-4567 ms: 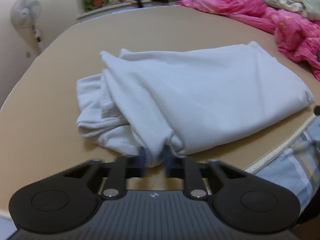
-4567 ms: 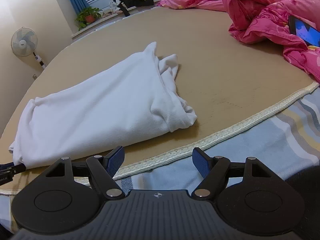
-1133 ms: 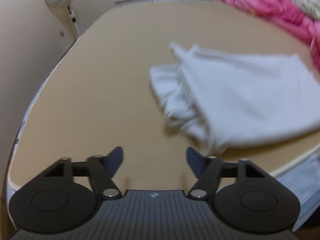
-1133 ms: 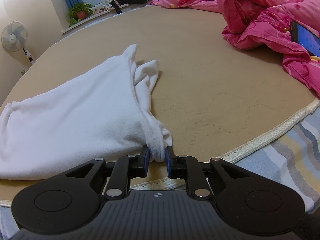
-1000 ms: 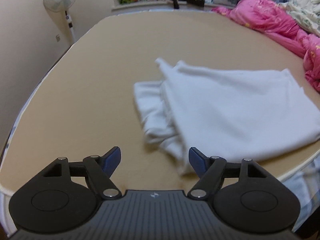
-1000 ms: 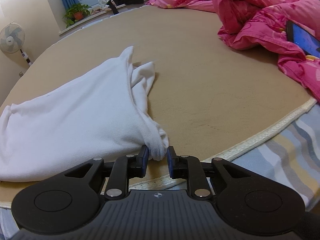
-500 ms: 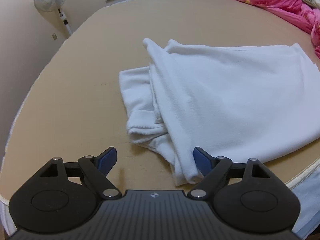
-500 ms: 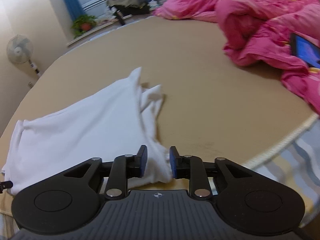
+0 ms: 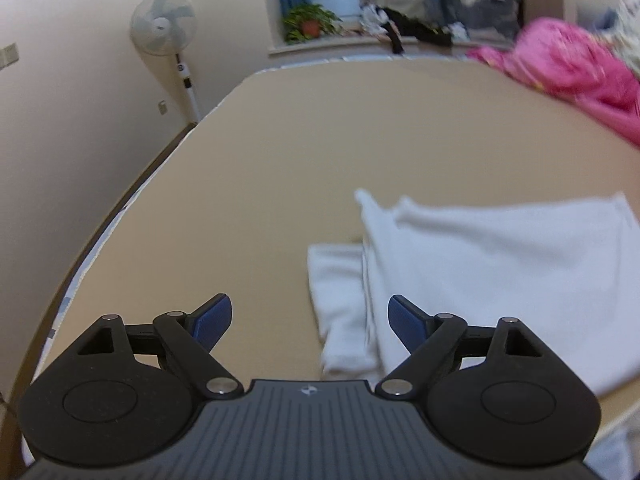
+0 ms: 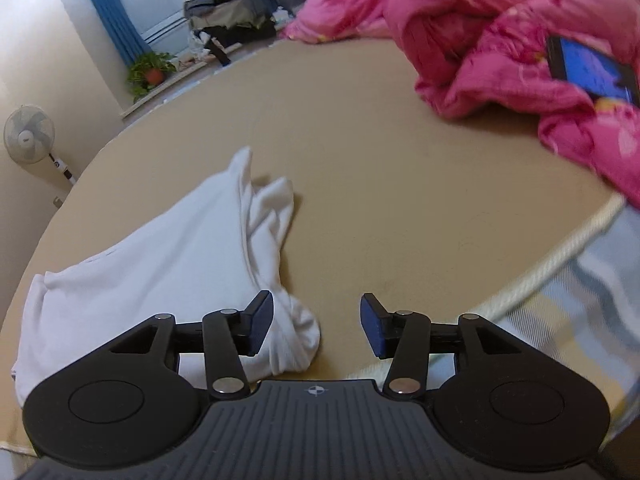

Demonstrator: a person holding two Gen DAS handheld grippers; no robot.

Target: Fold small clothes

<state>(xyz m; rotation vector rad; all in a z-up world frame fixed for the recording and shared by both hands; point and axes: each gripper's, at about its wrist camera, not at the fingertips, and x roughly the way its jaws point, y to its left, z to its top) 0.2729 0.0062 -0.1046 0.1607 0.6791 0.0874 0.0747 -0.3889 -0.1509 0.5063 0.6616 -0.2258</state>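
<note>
- Tan bed surface [image 9: 360, 152] fills both views; pedestal fan [image 9: 164, 28] stands at upper left, potted plant [image 9: 308, 26] on the sill beyond.
- White garment [image 9: 500, 276], roughly folded, lies flat at centre right of the left wrist view (blurred there), lower left of the right wrist view.
- Left gripper [image 9: 310, 318]: tongs spread wide, nothing between the pads.
- Right gripper [image 10: 316, 330]: jaws opening; the garment's bunched corner sits between them, beside the left pad, not pinched.
- Pink quilt [image 10: 500, 40] heaped at upper right, a lit phone [image 10: 588, 66] resting on it.
</note>
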